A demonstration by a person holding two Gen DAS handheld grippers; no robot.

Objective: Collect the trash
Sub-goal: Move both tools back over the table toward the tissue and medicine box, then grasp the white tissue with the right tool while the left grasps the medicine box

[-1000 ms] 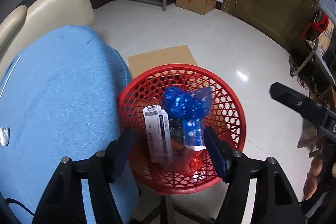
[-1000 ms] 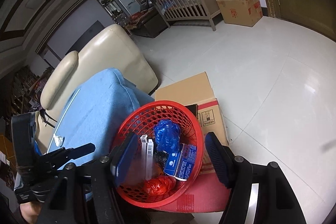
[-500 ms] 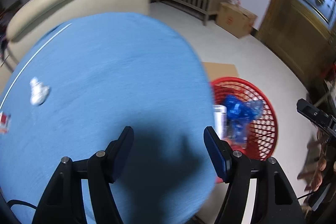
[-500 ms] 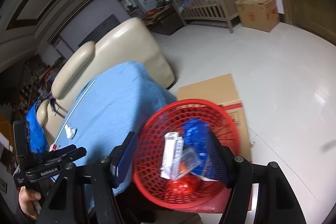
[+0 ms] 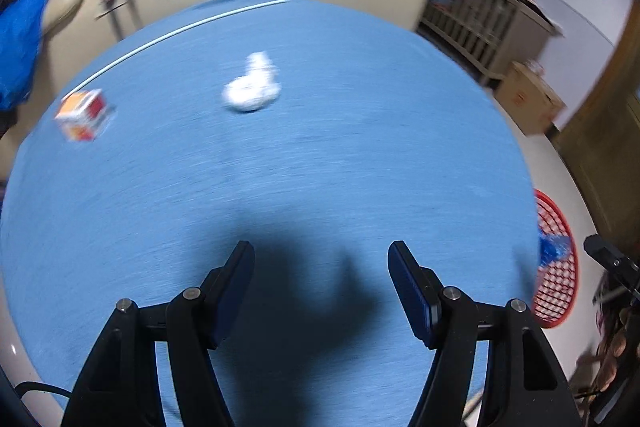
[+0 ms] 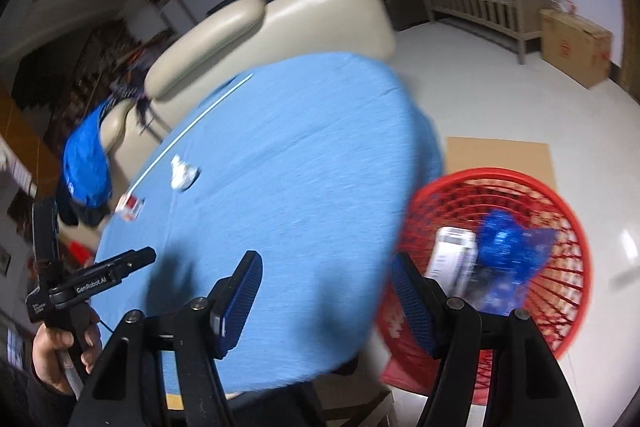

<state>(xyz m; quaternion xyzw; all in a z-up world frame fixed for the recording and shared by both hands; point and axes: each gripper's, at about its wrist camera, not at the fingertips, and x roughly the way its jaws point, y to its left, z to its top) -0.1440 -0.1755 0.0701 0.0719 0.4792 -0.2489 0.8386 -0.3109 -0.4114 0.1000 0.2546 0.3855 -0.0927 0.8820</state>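
Crumpled white wad (image 5: 251,87) (blurred) on blue cloth (image 5: 320,167)

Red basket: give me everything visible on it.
The red basket is round, open plastic lattice with a solid rim. It stands upright on the floor beside the blue-covered table, over a flat cardboard sheet. Inside lie crumpled blue plastic and a white carton. Neither gripper touches it. Motion blur hides finer detail.

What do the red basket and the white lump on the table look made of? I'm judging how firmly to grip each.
Basket: likely moulded plastic, a glossy red open lattice under a solid rim. White lump: probably crumpled tissue or paper, matte, with irregular folds; motion blur leaves it uncertain.
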